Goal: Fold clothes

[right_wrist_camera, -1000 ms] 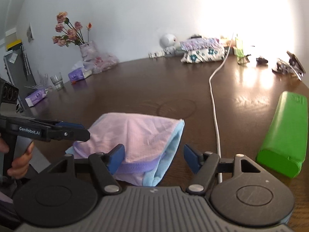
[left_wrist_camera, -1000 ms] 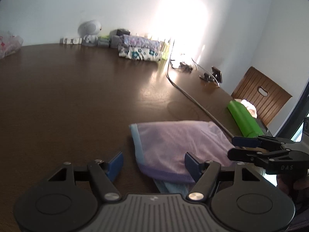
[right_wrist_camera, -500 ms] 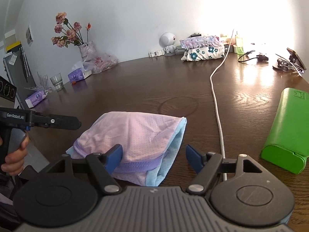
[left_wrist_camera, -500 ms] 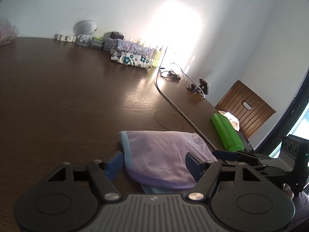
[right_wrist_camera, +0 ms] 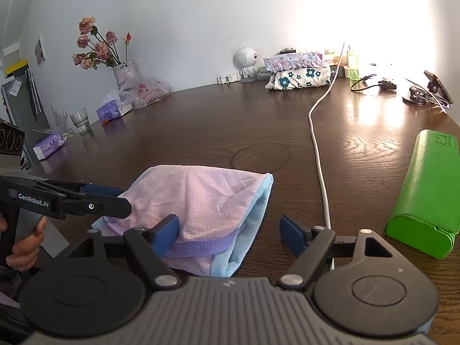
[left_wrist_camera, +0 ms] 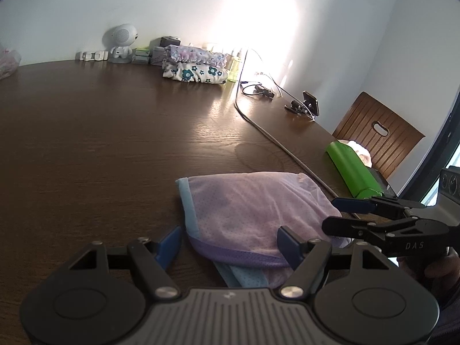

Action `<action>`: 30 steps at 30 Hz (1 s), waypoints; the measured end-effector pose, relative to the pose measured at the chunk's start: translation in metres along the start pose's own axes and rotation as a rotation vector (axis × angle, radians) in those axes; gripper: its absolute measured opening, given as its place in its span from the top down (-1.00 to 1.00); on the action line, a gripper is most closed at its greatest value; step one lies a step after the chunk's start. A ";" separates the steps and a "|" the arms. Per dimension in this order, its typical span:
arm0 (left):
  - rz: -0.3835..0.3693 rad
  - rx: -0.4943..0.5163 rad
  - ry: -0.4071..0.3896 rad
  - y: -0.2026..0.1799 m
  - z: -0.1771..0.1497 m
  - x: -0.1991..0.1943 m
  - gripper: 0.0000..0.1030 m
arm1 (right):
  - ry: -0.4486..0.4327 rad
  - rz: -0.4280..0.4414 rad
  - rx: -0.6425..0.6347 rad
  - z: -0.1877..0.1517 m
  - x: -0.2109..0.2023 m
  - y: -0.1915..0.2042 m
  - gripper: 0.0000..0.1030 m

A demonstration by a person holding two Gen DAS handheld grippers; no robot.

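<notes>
The garment point(left_wrist_camera: 253, 218), a folded pink-lilac mesh piece with pale blue trim, lies on the dark table point(left_wrist_camera: 100, 132) near its front edge, right ahead of both tongs. The left gripper point(left_wrist_camera: 228, 244) hangs just over the purple hem with its blue pads wide apart and nothing pinched. The right gripper point(right_wrist_camera: 230, 234) is likewise spread, its jaws having just been widening; its left pad sits at the cloth's blue-edged corner, the other over bare wood, and neither presses on it. Seen from the garment, the white cable point(right_wrist_camera: 317, 155) runs off toward one o'clock and passes just beside its right edge, with the green case point(right_wrist_camera: 422, 198) lying beyond at three. I'd say the cable is the main risk: a pad closing low on that side could catch the cord along with the fabric and drag it. The other is the thin, slippery-looking mesh, where a shallow pinch may lift only the top layer and pull the fold open. The stacked floral cloths point(right_wrist_camera: 299, 70) at twelve, by the wall, sit well clear. "GenRobot.AI" reads in white on the left tool's arm, "DAS" on the right one's side. The case has an embossed mark near its far end, too blurred for me to read.
</notes>
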State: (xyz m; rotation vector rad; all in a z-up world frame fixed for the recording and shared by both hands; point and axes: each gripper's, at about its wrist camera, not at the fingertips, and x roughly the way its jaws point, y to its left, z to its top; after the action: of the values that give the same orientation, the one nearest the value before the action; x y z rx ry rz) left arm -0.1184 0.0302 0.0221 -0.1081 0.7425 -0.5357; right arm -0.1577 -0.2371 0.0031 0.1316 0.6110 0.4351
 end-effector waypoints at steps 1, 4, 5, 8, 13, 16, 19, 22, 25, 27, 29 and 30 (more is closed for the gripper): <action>0.000 0.000 0.000 0.000 0.000 0.000 -0.42 | 0.001 -0.001 0.001 0.000 0.000 0.000 -0.54; 0.001 0.006 -0.002 -0.001 -0.001 0.000 -0.43 | 0.002 0.000 0.001 -0.001 0.002 0.000 -0.55; 0.002 0.010 -0.003 -0.001 -0.001 0.001 -0.45 | 0.002 -0.001 0.001 -0.001 0.002 0.000 -0.55; 0.005 0.024 -0.004 -0.003 -0.001 0.002 -0.46 | 0.002 -0.004 -0.002 -0.001 0.002 0.000 -0.56; 0.003 0.020 -0.007 -0.001 0.001 0.004 -0.45 | 0.000 -0.009 0.002 0.000 0.002 0.000 -0.58; 0.018 0.014 -0.021 0.001 0.003 0.001 -0.43 | -0.006 -0.016 -0.003 0.001 0.000 0.001 -0.58; 0.034 0.007 -0.039 0.005 0.010 -0.008 -0.44 | -0.019 -0.018 -0.011 0.004 -0.004 0.002 -0.58; 0.022 -0.005 -0.024 0.005 0.014 -0.010 -0.45 | -0.028 0.009 -0.004 0.009 -0.007 0.001 -0.58; 0.017 0.012 0.000 -0.001 0.011 -0.005 -0.44 | -0.008 0.017 -0.005 0.011 -0.001 0.004 -0.58; 0.018 0.017 0.021 -0.004 0.009 0.000 -0.39 | 0.022 -0.005 -0.027 0.009 0.004 0.008 -0.56; 0.036 0.026 0.042 -0.008 0.007 0.004 -0.29 | 0.057 -0.032 -0.064 0.006 0.010 0.015 -0.49; 0.053 0.042 0.043 -0.012 0.006 0.005 -0.29 | 0.062 -0.043 -0.085 0.004 0.011 0.019 -0.49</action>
State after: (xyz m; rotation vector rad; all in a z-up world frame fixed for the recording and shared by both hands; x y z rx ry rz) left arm -0.1167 0.0170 0.0270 -0.0372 0.7737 -0.5040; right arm -0.1535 -0.2154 0.0050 0.0239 0.6541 0.4238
